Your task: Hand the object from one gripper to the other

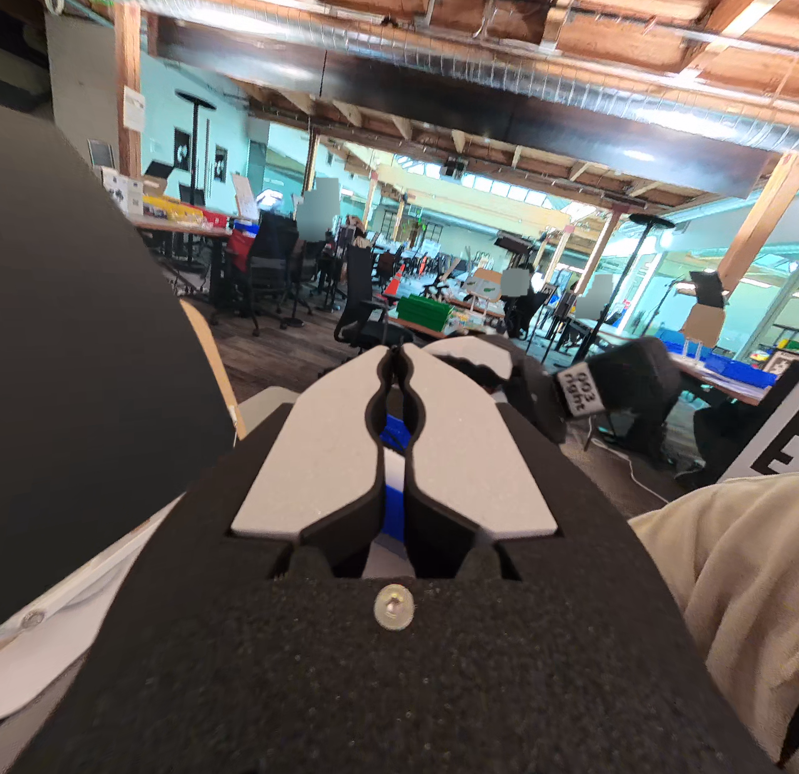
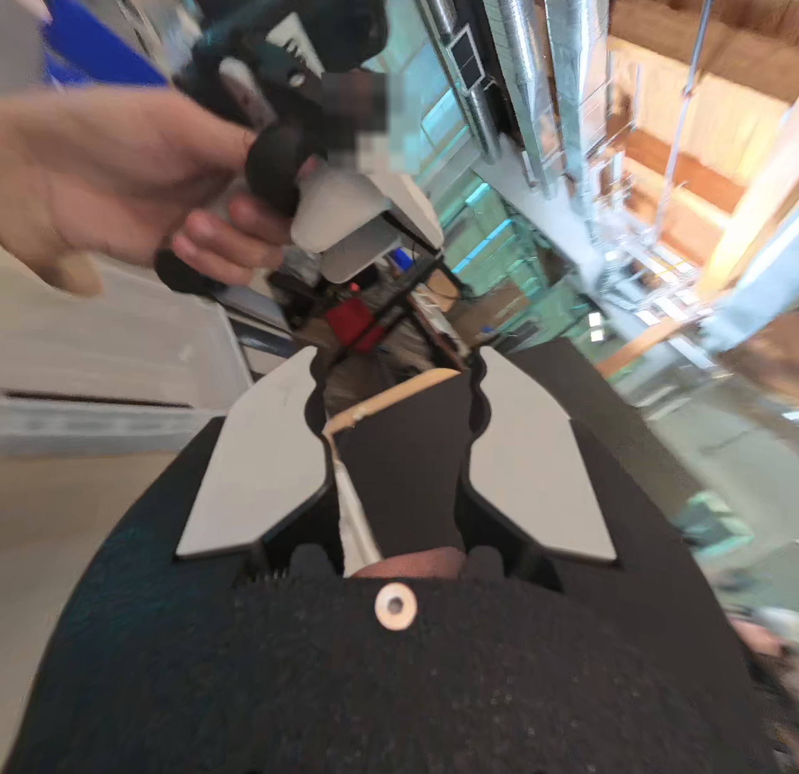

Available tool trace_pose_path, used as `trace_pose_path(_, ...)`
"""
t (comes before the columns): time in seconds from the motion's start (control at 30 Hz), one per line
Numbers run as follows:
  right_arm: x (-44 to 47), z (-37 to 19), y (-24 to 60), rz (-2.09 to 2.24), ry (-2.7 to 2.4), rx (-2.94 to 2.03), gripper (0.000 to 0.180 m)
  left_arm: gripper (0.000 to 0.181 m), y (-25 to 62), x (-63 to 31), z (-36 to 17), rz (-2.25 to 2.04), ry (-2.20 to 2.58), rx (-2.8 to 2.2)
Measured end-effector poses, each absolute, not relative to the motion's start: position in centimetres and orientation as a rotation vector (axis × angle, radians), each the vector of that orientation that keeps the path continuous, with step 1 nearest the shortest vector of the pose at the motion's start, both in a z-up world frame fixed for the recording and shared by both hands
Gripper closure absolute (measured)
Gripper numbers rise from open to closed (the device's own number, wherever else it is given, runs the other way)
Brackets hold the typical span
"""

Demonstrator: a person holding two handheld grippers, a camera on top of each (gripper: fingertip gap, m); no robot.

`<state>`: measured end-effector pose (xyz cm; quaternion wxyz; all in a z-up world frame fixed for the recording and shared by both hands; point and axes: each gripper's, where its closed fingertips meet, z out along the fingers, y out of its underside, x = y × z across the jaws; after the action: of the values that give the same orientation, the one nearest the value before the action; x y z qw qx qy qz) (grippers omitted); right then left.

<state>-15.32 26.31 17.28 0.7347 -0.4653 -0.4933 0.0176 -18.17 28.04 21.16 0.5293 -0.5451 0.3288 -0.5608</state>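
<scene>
Left gripper point(image 1: 394, 355): my grey, black-edged fingers are pressed together, tips touching. Only a narrow wavy slot stays open nearer the black body.
Slot contents: a blue-and-white strip point(image 1: 394, 506) shows through that slot. I cannot tell whether my fingers pinch it or it simply lies behind them.
Right gripper point(image 2: 395, 355): my fingers here are spread wide, with nothing touching either pad.
Between the right fingers: a flat black board with a tan wooden edge point(image 2: 402, 450) fills the gap. It lies behind the fingers and is not gripped. Something skin-toned and blurred shows at the near end of the gap.
Task object: I cannot make it out for sure in either view. The blue-and-white strip at my left fingers is the only candidate.
Relation of the two tools: in the left wrist view the right gripper lies just beyond my left fingertips, to their right, and carries a white sticker point(image 1: 579, 390) on its dark body. In the right wrist view the left gripper sits far and to the left, apart from my open fingers.
Hand point(image 2: 129, 178): bare and blurred, it is wrapped around the left gripper's black handle at the far left.
Sleeve: a cream fabric sleeve point(image 1: 713, 580) fills the near right of the left wrist view.
Surroundings: a far workshop with desks, black chairs and coloured bins.
</scene>
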Motion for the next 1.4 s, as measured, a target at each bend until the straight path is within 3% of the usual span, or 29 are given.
trace_pose_path(0.23, -14.4, 20.1, 25.7, 1.047, -0.832, -1.152, 0.119, 0.180, 25.2, -19.5, 23.8, -1.525, 0.825, -1.067)
trace_pose_path(0.4, -14.9, 21.8, 24.8, 1.265, -0.765, -1.014, 0.136, 0.180, 24.1, -18.2, 23.7, -1.628, 0.883, -1.041)
trace_pose_path(0.53, -15.4, 22.2, 24.2, 1.233, -0.762, -0.970, 0.142, 0.180, 23.8, -16.6, 22.9, -1.632, 0.940, -1.079)
trace_pose_path(0.57, -15.3, 22.4, 24.3, 1.226, -0.746, -0.963, 0.148, 0.180, 23.7, -16.3, 22.8, -1.635, 0.945, -1.083)
trace_pose_path(0.63, -14.7, 22.6, 24.7, 1.194, -0.714, -0.960, 0.178, 0.180, 23.6, -15.9, 22.7, -1.634, 0.949, -1.091)
trace_pose_path(0.8, -13.6, 22.4, 25.6, 1.080, -0.735, -0.980, 0.178, 0.174, 26.0, -15.1, 21.6, -1.356, 0.895, -1.202)
trace_pose_path(0.9, -12.1, 22.3, 27.5, 0.867, -0.659, -1.038, 0.178, 0.146, 29.0, -15.0, 20.4, -0.996, 0.809, -1.318)
trace_pose_path(1.03, -8.8, 21.7, 30.2, 0.429, -0.579, -1.127, 0.178, 0.146, 32.4, -16.3, 17.9, -0.628, 0.691, -1.518)
trace_pose_path(1.2, -4.8, 22.1, 30.7, -0.024, -0.538, -1.137, 0.178, 0.146, 32.8, -15.5, 15.7, -0.604, 0.729, -1.644)
trace_pose_path(1.4, -3.9, 22.3, 29.7, -0.201, -0.598, -1.115, 0.178, 0.146, 32.9, -14.8, 15.2, -0.570, 0.756, -1.657)
